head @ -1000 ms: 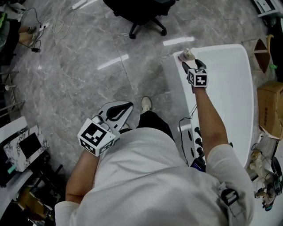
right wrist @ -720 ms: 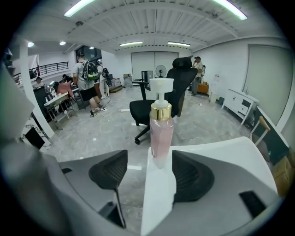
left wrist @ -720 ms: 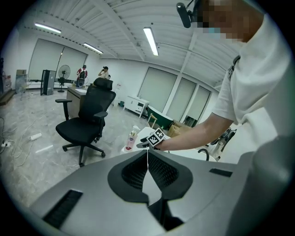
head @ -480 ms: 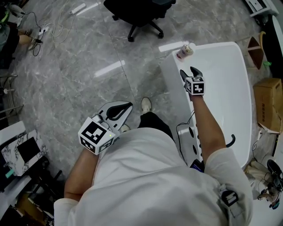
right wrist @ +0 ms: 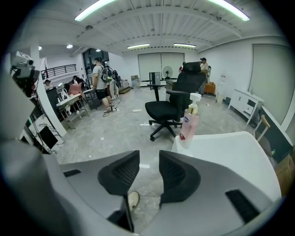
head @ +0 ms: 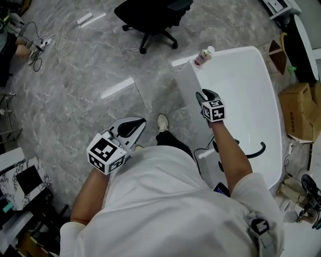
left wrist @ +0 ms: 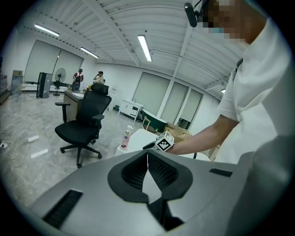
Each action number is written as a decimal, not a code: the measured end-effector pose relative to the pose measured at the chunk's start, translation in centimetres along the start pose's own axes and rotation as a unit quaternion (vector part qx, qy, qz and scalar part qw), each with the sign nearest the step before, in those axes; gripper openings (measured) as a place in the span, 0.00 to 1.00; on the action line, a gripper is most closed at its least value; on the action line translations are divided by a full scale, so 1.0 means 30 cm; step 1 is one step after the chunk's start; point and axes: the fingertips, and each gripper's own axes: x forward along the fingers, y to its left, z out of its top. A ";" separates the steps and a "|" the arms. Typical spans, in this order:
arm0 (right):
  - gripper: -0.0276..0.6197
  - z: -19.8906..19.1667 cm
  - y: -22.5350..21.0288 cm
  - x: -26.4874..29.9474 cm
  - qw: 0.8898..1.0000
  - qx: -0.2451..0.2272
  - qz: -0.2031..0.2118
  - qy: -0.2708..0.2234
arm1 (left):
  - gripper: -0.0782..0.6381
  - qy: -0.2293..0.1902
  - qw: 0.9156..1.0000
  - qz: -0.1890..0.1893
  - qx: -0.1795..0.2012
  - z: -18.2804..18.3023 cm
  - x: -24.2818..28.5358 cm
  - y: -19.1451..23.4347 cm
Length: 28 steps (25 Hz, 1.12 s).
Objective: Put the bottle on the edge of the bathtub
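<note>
Bottle (head: 203, 56) is upright on the corner of the bathtub (head: 241, 85) rim, upper centre-right of the head view; pinkish body, pale cap. Nothing is touching it. Right gripper (head: 204, 94) is below the bottle in the frame, over the tub's left rim and well apart from the bottle. In the right gripper view the jaws of the right gripper (right wrist: 150, 161) stand released with a narrow gap. They have just been closing, and there is nothing between them but floor and the toe of a shoe (right wrist: 132, 199). The bottle (right wrist: 190, 124) sits above and right of those jaws, on the near corner of the bathtub (right wrist: 230, 152). Left gripper (head: 133, 125) is at lower left of centre in the head view, over the grey marble floor (head: 90, 75), beside the person's shoe (head: 162, 122). In the left gripper view the left gripper (left wrist: 147, 166) is clenched, its pads meeting at the tips and empty. That view also shows the bottle (left wrist: 125, 138) small at centre, standing on the tub end, with the right gripper's marker cube just right of it. Black office chair (head: 150, 15) is at top centre of the head view, and cardboard boxes (head: 296, 110) are at the right edge beyond the tub.
</note>
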 end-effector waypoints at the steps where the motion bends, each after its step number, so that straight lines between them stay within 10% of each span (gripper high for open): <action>1: 0.25 -0.005 0.029 -0.020 1.000 0.001 0.005 -0.003 | 0.13 0.000 1.000 -0.002 0.002 -0.008 -0.011 -0.005; 28: 0.06 -0.070 0.916 -0.585 0.981 -0.071 0.167 -0.062 | 0.13 -0.019 1.000 0.010 -0.005 -0.323 -0.363 -0.234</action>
